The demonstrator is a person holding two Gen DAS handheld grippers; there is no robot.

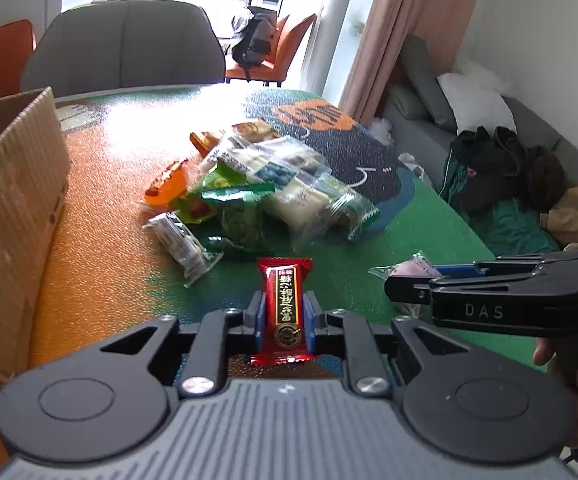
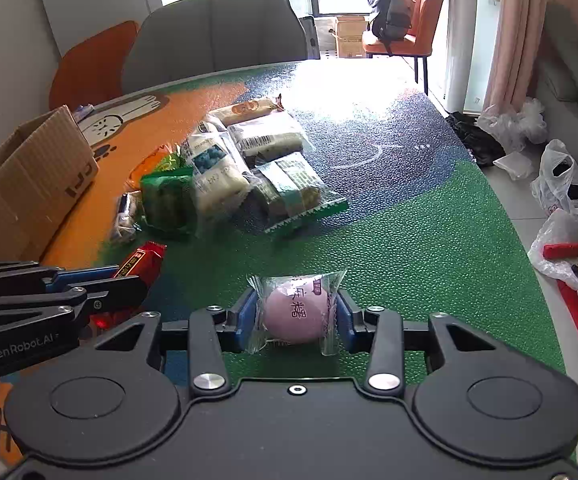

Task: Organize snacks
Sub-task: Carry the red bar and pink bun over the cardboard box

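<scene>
A table (image 2: 429, 216) covered with a pebbled green, orange and blue mat is seen in a bright room with a grey chair (image 2: 217, 28) behind it. A cardboard box (image 1: 13, 184) is set at the left edge; its inside is hidden. A red candy bar (image 1: 285, 308) is pinched upright by the left gripper (image 1: 284, 318). A pink wrapped cake (image 2: 296, 309) is clamped by the right gripper (image 2: 296, 314). A snack pile (image 2: 229, 172) is heaped mid-table.

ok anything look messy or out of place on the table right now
Yes: the unsorted snacks lie in a jumbled, overlapping heap mid-table, outside the cardboard box to their left. Nothing looks spilled or torn. The left claw grips a red candy bar; the right claw grips a pink wrapped sweet.
</scene>
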